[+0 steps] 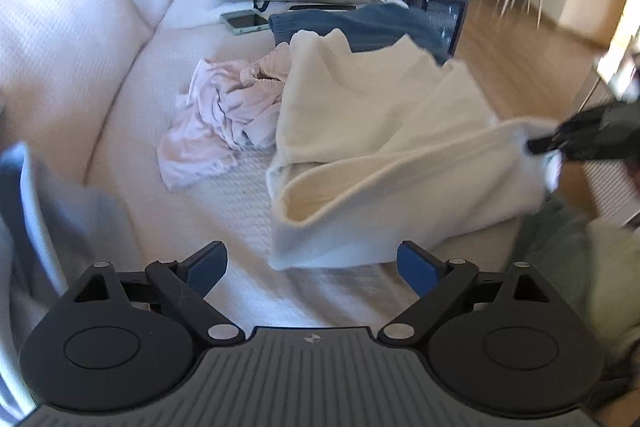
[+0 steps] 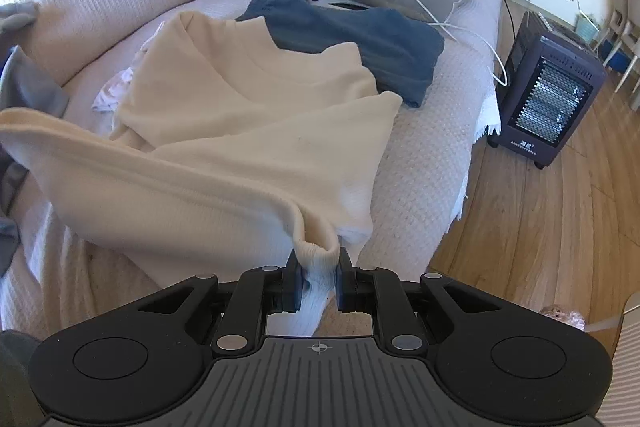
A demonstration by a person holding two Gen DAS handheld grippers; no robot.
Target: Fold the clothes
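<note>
So the cream sweater (image 2: 248, 115) was spread over the middle of the sofa (image 2: 432, 131) seat, one ribbed end pulled down to the bottom centre of the right wrist view. The right gripper (image 2: 319, 285) had its jaws clamped on that ribbed edge — cloth bunched between the pads. The left gripper (image 1: 312, 267) sat at the bottom of its own frame, jaws wide apart with nothing between them, just over the sweater's near edge. A crumpled pink garment (image 1: 216, 115) lay left of the sweater, and a blue garment (image 2: 360, 39) behind it — upper middle of frame.
</note>
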